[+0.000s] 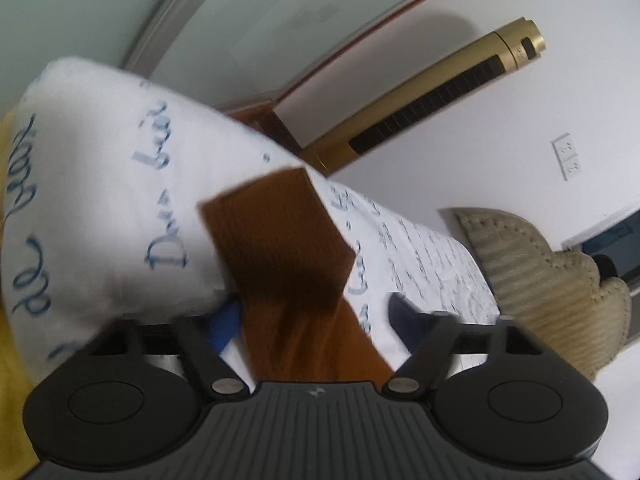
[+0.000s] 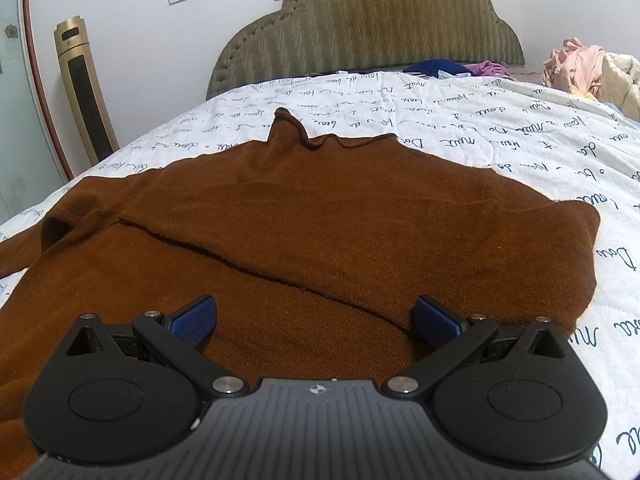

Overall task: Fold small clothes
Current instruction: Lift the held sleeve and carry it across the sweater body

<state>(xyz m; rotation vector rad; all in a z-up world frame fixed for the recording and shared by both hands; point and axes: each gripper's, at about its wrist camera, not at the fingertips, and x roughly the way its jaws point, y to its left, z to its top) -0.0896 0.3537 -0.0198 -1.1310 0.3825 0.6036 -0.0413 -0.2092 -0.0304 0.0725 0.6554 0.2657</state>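
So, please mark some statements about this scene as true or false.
1. The right tongs stand open over the brown sweater. True.
2. The quilt is plain white. False: it carries blue handwriting.
3. A golden tower fan stands upright. True.
4. The brown sweater is folded into a small square. False: it lies spread wide on the quilt.
5. Brown cloth passes between the fingers of the left tongs. True.
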